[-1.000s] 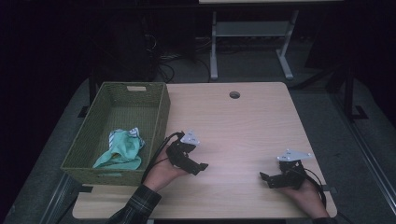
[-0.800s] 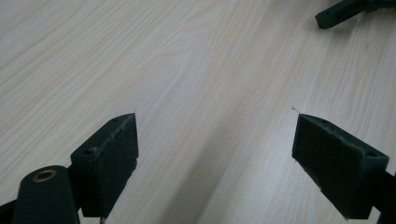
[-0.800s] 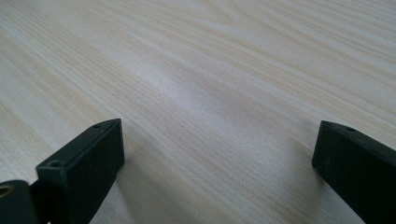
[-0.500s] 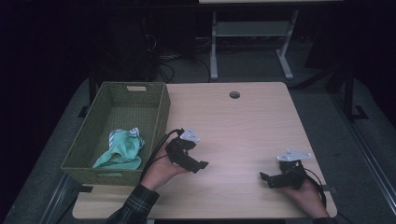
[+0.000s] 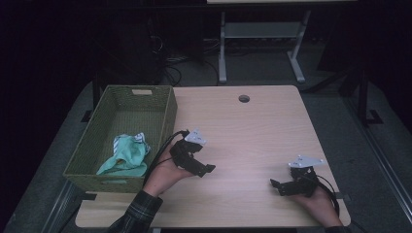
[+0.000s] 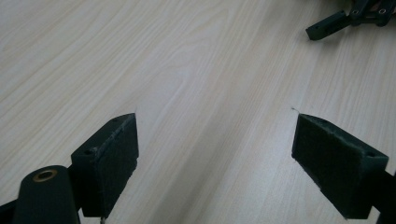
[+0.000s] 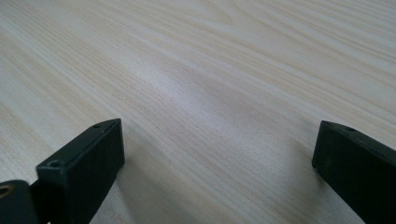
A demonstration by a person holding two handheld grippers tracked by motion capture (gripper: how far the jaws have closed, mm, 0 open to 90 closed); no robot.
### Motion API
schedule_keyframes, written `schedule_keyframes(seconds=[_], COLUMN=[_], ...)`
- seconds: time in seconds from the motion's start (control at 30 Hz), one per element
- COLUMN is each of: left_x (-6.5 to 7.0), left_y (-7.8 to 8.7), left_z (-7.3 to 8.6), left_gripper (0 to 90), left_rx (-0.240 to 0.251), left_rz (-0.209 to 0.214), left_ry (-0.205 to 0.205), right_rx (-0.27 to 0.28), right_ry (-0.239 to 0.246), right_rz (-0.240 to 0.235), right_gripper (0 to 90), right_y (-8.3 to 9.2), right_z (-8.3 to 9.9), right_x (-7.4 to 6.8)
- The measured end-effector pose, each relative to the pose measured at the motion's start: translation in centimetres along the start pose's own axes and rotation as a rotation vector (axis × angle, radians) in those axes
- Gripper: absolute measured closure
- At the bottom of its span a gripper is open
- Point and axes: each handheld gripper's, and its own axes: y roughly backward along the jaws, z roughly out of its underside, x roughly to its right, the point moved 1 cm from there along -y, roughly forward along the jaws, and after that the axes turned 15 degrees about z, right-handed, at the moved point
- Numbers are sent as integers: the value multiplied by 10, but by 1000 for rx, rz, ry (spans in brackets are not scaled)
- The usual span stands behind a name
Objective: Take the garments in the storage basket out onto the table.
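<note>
Cloth (image 5: 125,154) bunched in basket (image 5: 167,114) | left gripper (image 6: 215,154), right gripper (image 7: 215,163) agape, empty

This looks like a lab or office workroom kept dim. A pale wood-grain desk (image 5: 252,131) with a round cable hole (image 5: 244,98) stands on grey carpet (image 5: 350,145). Behind it, loose cables (image 5: 170,68) lie tangled on the floor beside the white metal legs of another table (image 5: 262,34). A woven green basket (image 5: 121,104) sits on the desk's left side.
</note>
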Motion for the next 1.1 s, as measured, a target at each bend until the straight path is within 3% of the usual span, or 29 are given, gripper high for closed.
schedule_keyframes(seconds=[0.53,0.7,1.1], left_x=[-4,-6,-9], left_y=[14,18,31], left_z=[-6,-8,-5], left_gripper=[142,141,141], left_rx=[25,11,43], left_rz=[-11,-20,-28], left_ry=[3,-13,-11], right_rx=[1,1,-1], right_ry=[0,0,1], right_rz=[0,0,1], right_gripper=[18,18,19], right_y=[0,0,0], right_z=[0,0,0], right_x=[0,0,0])
